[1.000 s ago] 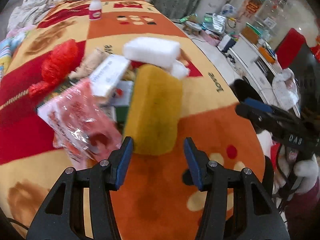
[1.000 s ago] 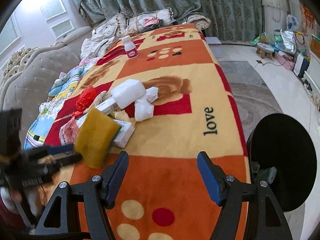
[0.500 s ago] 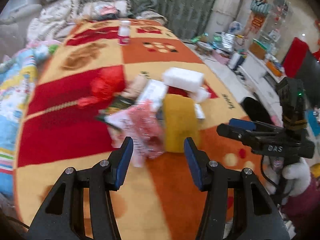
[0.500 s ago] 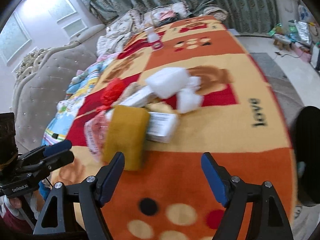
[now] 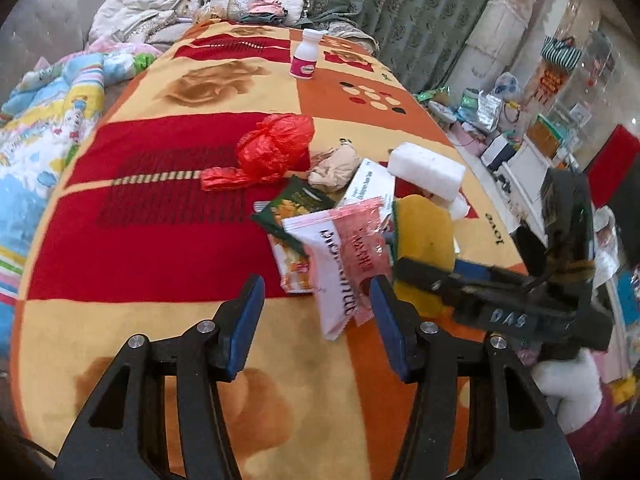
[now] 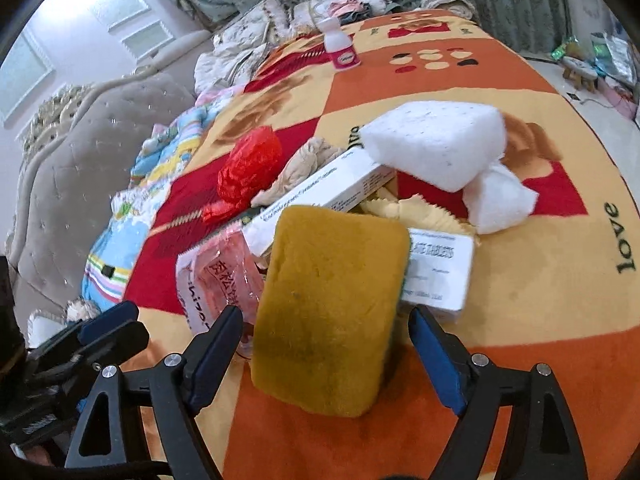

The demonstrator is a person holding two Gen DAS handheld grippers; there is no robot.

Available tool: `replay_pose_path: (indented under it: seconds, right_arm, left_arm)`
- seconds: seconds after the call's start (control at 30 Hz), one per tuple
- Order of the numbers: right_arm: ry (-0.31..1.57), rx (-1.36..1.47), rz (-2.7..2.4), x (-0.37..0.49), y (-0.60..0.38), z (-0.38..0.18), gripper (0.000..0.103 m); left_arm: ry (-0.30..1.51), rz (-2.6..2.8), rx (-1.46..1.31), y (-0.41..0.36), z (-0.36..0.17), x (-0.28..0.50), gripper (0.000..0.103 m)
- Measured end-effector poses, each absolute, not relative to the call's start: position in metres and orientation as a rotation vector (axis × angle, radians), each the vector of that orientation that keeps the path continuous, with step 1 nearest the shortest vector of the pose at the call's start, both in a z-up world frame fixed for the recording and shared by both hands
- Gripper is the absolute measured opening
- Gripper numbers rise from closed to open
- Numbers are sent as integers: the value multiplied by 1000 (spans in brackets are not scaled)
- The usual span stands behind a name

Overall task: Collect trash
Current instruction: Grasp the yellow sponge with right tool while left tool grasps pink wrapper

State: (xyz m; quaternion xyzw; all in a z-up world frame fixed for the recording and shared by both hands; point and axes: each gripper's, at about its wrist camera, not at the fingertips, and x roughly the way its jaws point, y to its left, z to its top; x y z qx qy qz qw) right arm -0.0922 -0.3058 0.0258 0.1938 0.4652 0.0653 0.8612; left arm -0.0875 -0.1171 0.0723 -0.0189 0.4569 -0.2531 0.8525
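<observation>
A heap of trash lies on the patterned blanket (image 5: 160,216): a yellow sponge (image 6: 332,308), a pink and white wrapper (image 5: 344,264), a green snack packet (image 5: 296,208), a red plastic bag (image 5: 276,148), a white foam block (image 6: 432,140) and a long white box (image 6: 332,188). My right gripper (image 6: 328,344) stands astride the near end of the sponge. Its jaws are opening, with a gap at each pad. My left gripper (image 5: 316,320) hovers just short of the wrapper with its jaws opening; the wrapper's corner lies between the tips, untouched.
A small white bottle with a pink label (image 5: 306,58) stands far back on the blanket. A tablets box (image 6: 440,272) and white tissue (image 6: 500,200) lie right of the sponge. Pillows and bedding crowd the far and left sides. The blanket's right edge drops to a cluttered floor (image 5: 480,108).
My right gripper has swung in toward the heap and widened, so the sponge now sits between its jaws. My left gripper has drawn back and leftward, from the sponge to the pink wrapper.
</observation>
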Motion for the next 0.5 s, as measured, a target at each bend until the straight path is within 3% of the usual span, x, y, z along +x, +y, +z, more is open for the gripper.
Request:
replay_pose_path:
  seconds: [0.03,0.07,0.33,0.4,0.47,0.5]
  right_arm:
    - [981,406,145,-91,-305,23,78]
    - [979,418,158,-92,-307,22,61]
    - [873,374,155,-130,-338,58,60]
    - [875,359,138,-138,-348,61,60]
    - [882,369,133,-145,-360,62,60]
    - [885,374,129,-147,-364,61,60]
  left_arm:
    - [965,-537,-50,-121,69,-86,56]
    - [970,-539,-58,-124,67,-84,56]
    - [986,-549,-88,-160,43,-68,55]
    - [1005,-557,-93,-165,36,-66,44]
    - [1012,-545,-78,-168,34,-65,11]
    - [1023,-542,-73,-168,33,-64,10]
